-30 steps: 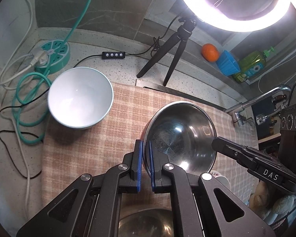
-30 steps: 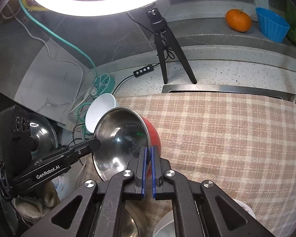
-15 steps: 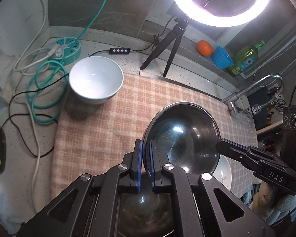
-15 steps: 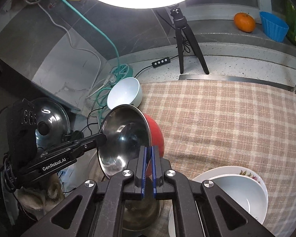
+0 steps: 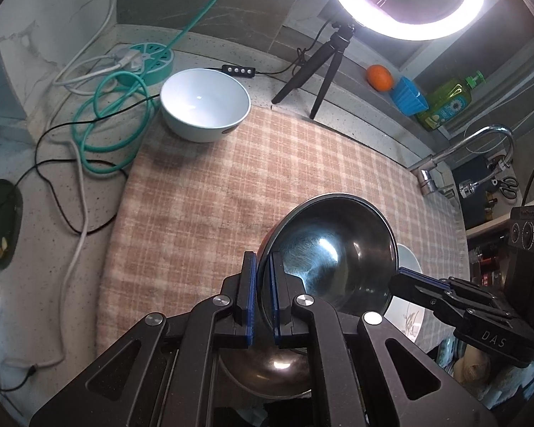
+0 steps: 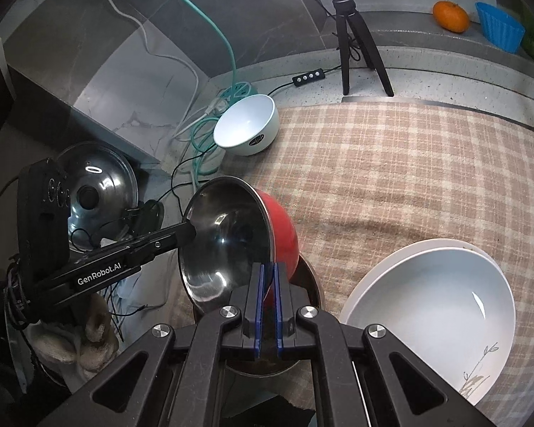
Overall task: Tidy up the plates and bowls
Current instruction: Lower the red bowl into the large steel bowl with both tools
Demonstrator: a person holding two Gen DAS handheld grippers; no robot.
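The held bowl point(image 6: 231, 242) is red outside and mirror-bright steel inside; a second steel bowl point(image 5: 267, 370) beneath it shows a dull bronze sheen; the cloth point(image 5: 231, 185) is a tan-and-cream plaid; the small bowl point(image 5: 204, 105) at its far corner is white within and pale blue-white outside, with a dark mark on its wall; the wide white dish point(image 6: 430, 306) carries a grey-green sprig motif near its rim; both grippers are black with blue pads point(image 6: 258, 306); the cable point(image 5: 114, 121) and power hub point(image 5: 153, 58) are teal; the orange point(image 6: 450, 16) sits by a bright blue fluted cup point(image 6: 498, 32); the soap bottle point(image 5: 445, 103) is yellow-green; the counter point(image 5: 46, 235) is speckled grey.
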